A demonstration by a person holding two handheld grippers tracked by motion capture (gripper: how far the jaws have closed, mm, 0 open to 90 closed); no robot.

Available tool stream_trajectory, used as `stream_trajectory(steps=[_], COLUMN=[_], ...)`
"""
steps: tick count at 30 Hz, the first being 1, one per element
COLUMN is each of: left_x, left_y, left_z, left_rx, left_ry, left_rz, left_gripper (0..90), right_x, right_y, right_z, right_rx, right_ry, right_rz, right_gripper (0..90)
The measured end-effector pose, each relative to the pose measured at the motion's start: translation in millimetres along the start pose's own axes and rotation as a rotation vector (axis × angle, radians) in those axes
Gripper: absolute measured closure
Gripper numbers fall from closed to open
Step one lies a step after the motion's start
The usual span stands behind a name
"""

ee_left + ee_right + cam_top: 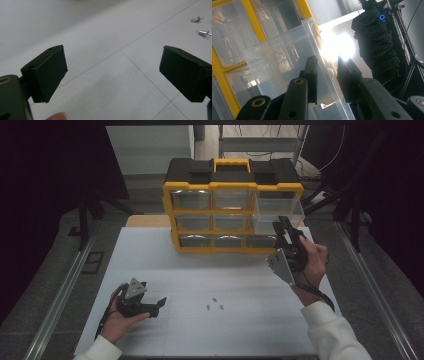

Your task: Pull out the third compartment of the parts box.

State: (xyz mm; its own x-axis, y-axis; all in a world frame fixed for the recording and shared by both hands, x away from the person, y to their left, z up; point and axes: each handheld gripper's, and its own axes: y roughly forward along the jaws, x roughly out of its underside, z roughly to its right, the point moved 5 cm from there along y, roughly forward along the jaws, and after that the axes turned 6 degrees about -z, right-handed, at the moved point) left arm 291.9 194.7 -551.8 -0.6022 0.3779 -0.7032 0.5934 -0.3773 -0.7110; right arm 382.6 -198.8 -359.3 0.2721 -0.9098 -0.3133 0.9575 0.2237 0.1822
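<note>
My right gripper (325, 75) straddles the front wall of the drawer (278, 205), pulled out at the cabinet's (232, 205) top right; whether it pinches, I can't tell. Thin clear plastic (light, slick, flexy): grip gently. Left gripper (159, 304) rests wide, empty.

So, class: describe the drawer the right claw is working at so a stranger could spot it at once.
Find the yellow-and-black organiser at the table's far edge, with its grid of clear drawers. Look at its right-hand column: the clear drawer in the top row is pulled out towards the right claw, while its neighbours sit flush.
</note>
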Motion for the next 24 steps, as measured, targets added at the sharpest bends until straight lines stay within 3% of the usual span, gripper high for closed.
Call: stream_trajectory(steps=[7,11,24], left_x=[0.1,0.0,-0.1], left_y=[-0.2,-0.2,0.0], left_z=[-0.4,-0.3,0.2], left_rx=[-0.001,-0.001,-0.001], left_ry=[0.001,0.001,0.001], left_rz=[-0.001,0.0,0.002], left_gripper=[8.0,8.0,8.1], right_x=[1.8,0.6,0.0], right_y=[-1.6,-5.9,-17.5], right_z=[-0.1,-0.1,-6.2], right_rx=[-0.002,-0.023,-0.14], right_ry=[0.029,0.103,0.26], right_rz=[0.0,0.03,0.068], right_gripper=[58.7,52.3,39.4])
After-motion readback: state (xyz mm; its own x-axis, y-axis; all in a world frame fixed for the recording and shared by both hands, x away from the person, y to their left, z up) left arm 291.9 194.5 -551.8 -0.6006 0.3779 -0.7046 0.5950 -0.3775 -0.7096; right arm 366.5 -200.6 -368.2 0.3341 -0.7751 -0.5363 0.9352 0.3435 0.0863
